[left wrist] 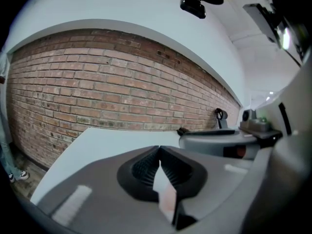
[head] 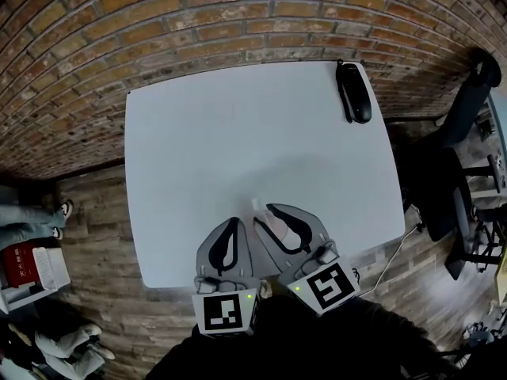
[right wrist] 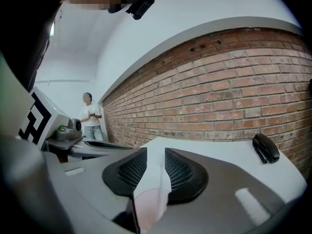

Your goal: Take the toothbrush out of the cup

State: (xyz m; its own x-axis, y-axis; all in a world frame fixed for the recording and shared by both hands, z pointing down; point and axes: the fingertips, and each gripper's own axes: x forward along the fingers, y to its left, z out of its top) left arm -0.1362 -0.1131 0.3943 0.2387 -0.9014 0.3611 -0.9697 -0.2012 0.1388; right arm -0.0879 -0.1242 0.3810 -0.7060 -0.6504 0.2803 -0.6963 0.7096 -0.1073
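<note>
Find the toothbrush [head: 255,204] standing in the pink cup [head: 273,225] near the front edge of the bench [head: 238,133], right between the released, wide-spread jaws of the right claw [right wrist: 152,152]. Read its long axis as near upright, so probably lift straight up. Note the left claw [left wrist: 159,149] just beside, clenched tip to tip; open it before reaching for the handle.

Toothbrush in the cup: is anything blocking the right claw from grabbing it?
No, nothing visible blocks it. The toothbrush stands in the pink cup, and both sit between the open jaws of the right claw.
</note>
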